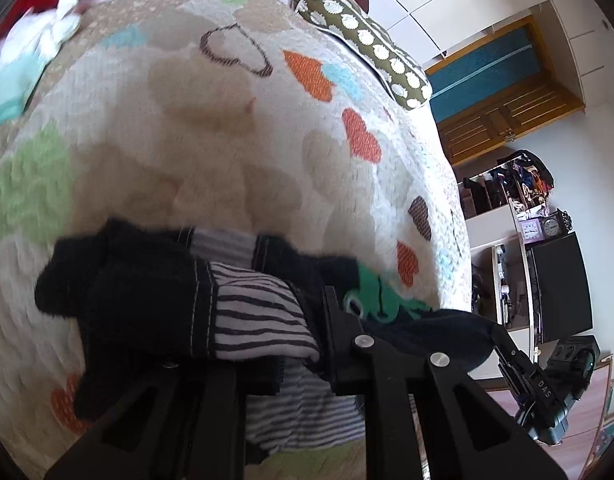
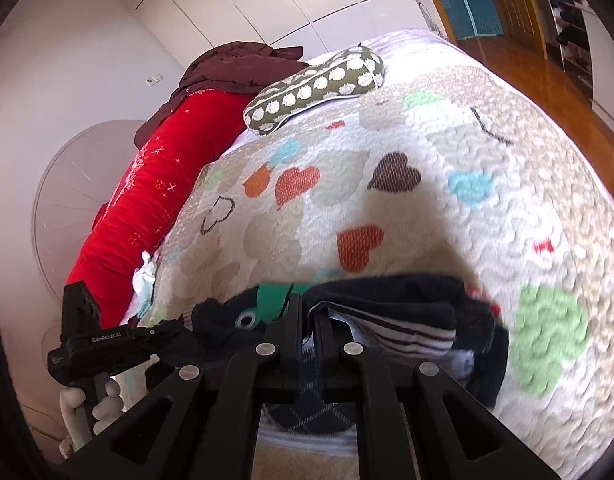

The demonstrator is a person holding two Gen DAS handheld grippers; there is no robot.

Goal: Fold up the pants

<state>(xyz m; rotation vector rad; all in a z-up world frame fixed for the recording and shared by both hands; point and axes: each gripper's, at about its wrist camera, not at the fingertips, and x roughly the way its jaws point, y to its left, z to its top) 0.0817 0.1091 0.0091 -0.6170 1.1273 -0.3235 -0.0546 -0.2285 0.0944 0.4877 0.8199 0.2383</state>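
Small dark navy pants [image 1: 147, 300] with a striped grey lining and a green patch [image 1: 371, 292] lie bunched at the near edge of the heart-patterned quilt [image 1: 187, 120]. My left gripper [image 1: 283, 320] is shut on the waist end, with striped lining bulging between its fingers and the left finger hidden under cloth. In the right wrist view the pants [image 2: 387, 296] hang across the fingers. My right gripper [image 2: 305, 312] is shut on dark cloth pinched in its narrow slot. Each tool shows in the other's view: the right gripper's body [image 1: 547, 392], and the left gripper's body [image 2: 87, 344] in a gloved hand [image 2: 87, 404].
An olive dotted pillow [image 2: 319, 84] lies at the far end of the bed, beside a red bolster [image 2: 147, 200] and a brown garment [image 2: 235, 64]. White and turquoise clothes [image 1: 35, 52] sit at the far left. Shelves with a clock [image 1: 547, 228] stand beside the bed.
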